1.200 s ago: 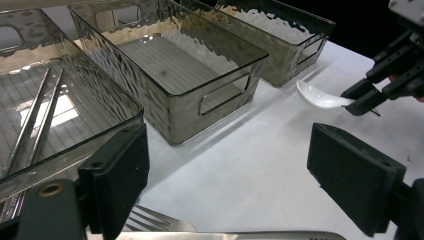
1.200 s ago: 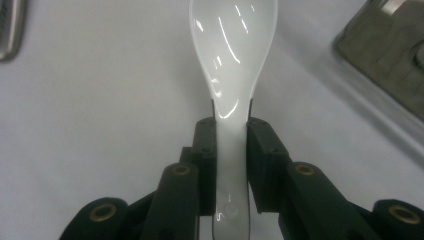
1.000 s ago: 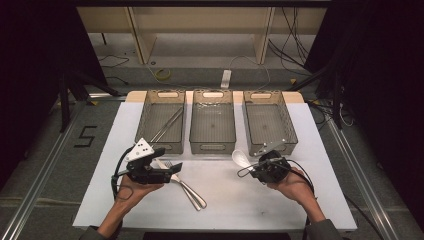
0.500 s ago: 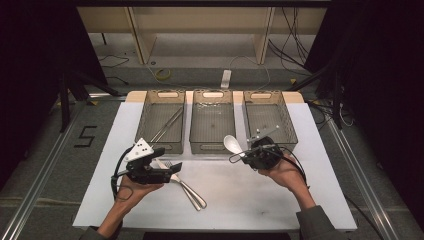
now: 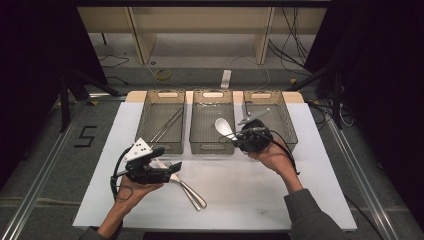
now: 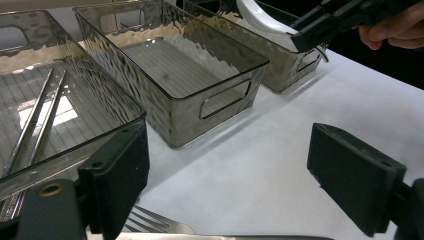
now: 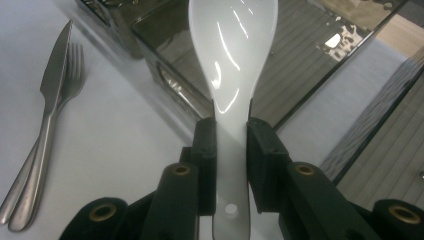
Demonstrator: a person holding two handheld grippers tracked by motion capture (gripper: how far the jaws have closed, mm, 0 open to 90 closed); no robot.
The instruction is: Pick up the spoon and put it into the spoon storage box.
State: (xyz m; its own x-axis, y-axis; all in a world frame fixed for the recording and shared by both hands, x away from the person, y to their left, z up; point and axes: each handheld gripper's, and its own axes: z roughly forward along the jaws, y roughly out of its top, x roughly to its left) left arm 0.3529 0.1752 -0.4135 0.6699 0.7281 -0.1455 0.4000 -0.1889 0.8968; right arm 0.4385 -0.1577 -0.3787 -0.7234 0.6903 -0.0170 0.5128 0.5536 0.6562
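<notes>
The white spoon is clamped by its handle between the jaws of the right gripper, bowl pointing away from the hand. In the high view the spoon hangs in the air over the front right part of the middle bin, with the right gripper just above the gap between that bin and the right bin. A small round hole shows near the end of the spoon's handle in the right gripper view.

The left gripper sits low over the white table, its jaws standing wide apart with nothing between them; the left gripper view shows bare tabletop between the two black pads. A grey three-cornered plate with dark dots rides on top of it.

Just beside the left gripper lie a fork and a knife, side by side and touching along their handles. The left bin holds two long thin metal sticks.

On the floor left of the table, dark tape forms the digit 5. No brand or label can be read on the spoon, bins or grippers.
</notes>
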